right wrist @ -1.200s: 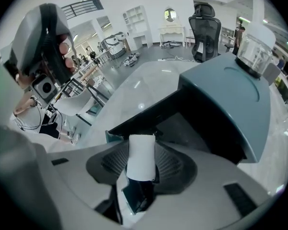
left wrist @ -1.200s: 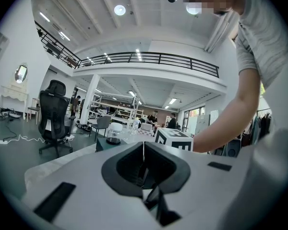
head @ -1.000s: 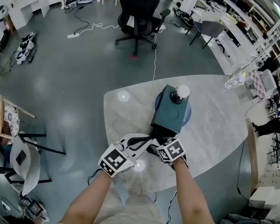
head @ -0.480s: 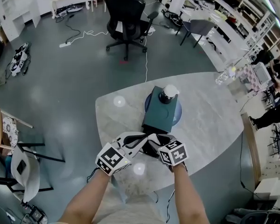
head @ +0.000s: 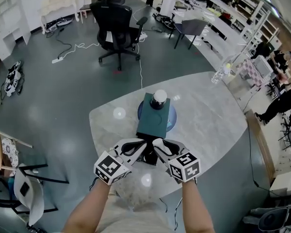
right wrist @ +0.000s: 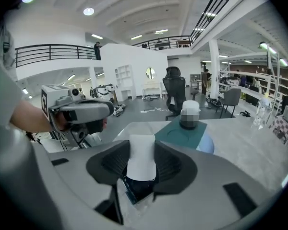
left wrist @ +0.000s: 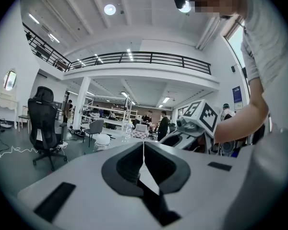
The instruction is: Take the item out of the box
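The right gripper (head: 160, 148) pinches the white item (right wrist: 141, 161) at the box (head: 154, 119) mouth, by the table (head: 213, 125) near edge. The box's long axis runs away from the person. The left gripper (head: 134, 148), just beside, has its jaws pressed together.

A dark teal rectangular cardboard box (head: 154, 120) lies flat mid-tabletop, its open end toward the near edge, where a white flat item (right wrist: 141, 159) protrudes.

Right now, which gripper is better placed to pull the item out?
Right: the right gripper clasps the white item at the box near end; the left gripper is shut beside it.
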